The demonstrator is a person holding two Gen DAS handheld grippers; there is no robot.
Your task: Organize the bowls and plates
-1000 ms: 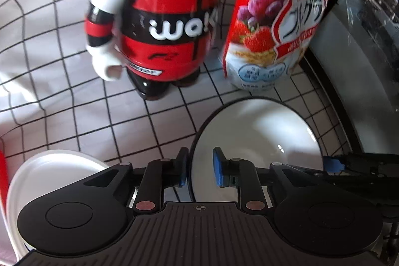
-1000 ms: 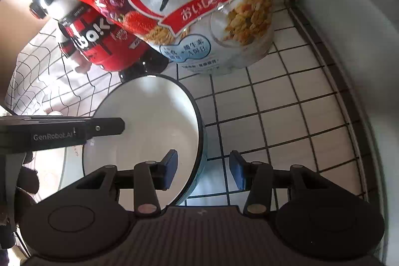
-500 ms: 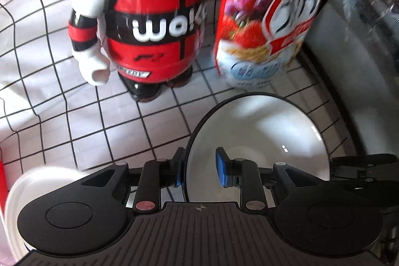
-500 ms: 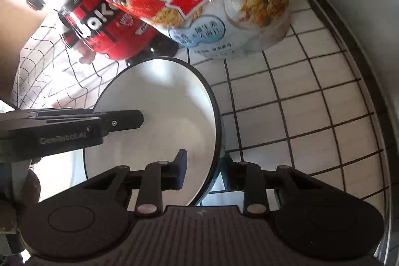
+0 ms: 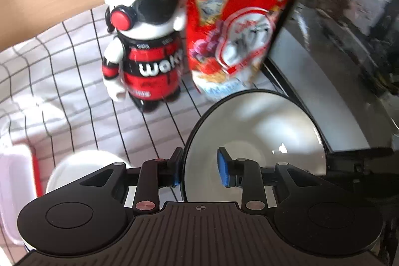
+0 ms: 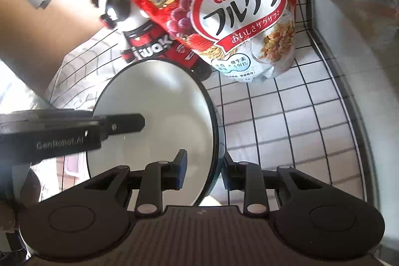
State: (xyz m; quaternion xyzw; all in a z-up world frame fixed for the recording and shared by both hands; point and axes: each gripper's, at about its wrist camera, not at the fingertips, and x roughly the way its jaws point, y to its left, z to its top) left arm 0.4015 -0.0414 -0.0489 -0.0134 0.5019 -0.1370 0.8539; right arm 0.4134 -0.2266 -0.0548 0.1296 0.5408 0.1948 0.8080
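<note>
A white bowl with a dark rim [image 5: 261, 131] is held up off the checked cloth by both grippers. My left gripper [image 5: 198, 170] is shut on its near left rim, one blue pad inside, one outside. My right gripper [image 6: 203, 172] is shut on the bowl's [image 6: 154, 111] right rim. The left gripper's finger [image 6: 119, 125] shows across the bowl in the right wrist view. A white plate [image 5: 82, 168] lies low on the left.
A red, black and white panda robot toy [image 5: 147, 46] and a red Calbee cereal bag [image 6: 224, 9] stand behind the bowl. A grey ledge [image 5: 319, 91] runs along the right. A white and red container [image 5: 15, 188] sits at far left.
Both grippers have risen with the bowl and pulled back; the toy and bag look smaller and farther. The right gripper closed onto the rim.
</note>
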